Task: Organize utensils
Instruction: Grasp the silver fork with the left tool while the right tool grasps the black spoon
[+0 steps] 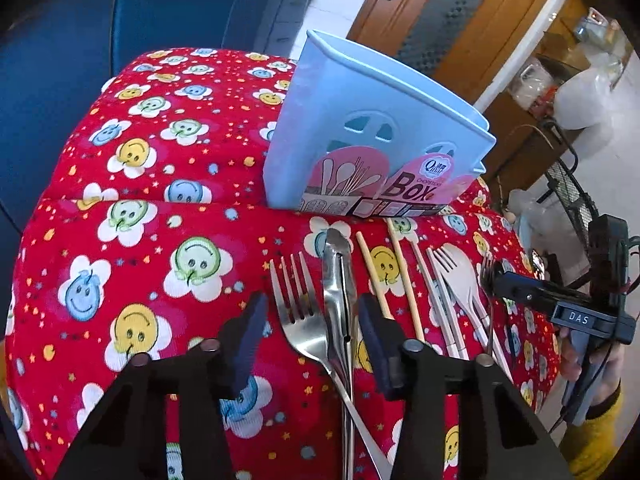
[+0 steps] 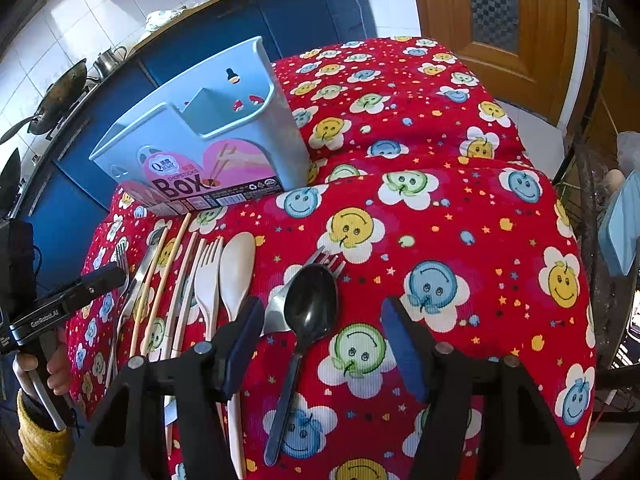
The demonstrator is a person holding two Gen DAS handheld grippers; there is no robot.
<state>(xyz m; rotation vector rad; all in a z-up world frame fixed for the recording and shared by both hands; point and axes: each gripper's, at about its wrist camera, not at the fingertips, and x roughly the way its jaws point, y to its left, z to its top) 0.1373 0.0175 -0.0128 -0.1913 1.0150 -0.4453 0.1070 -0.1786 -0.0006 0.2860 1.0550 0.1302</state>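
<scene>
Utensils lie in a row on the red smiley-flower cloth (image 2: 440, 208), just in front of a pale blue chopstick box (image 2: 224, 136) that stands upright at about eleven o'clock in the right wrist view and about one o'clock in the left.

In the left wrist view, the left claw (image 1: 310, 334) is partly open, its two dark blue pads either side of a steel fork (image 1: 298, 312) and steel tongs (image 1: 340, 296). The fork and tongs lie side by side between the pads; neither pad appears to press on them, though the near ends are hidden under the claw, so contact is hard to judge. At two o'clock from them lie wooden chopsticks (image 1: 404, 276), then a cream fork (image 1: 444, 276) and cream spoon (image 1: 466, 276).

In the right wrist view, the right claw (image 2: 320, 340) stands wider, with a black spoon (image 2: 310, 308) lying flat on the cloth between its pads. The spoon's bowl rests over the prongs end of a second steel fork (image 2: 330, 258). The right-hand pad is clear of the spoon; the left-hand pad sits just beside the bowl, not plainly touching. At ten o'clock from the spoon lie the same cream spoon and fork.

A hand in a yellow sleeve (image 2: 40, 436) holds the left claw at eight o'clock.
</scene>
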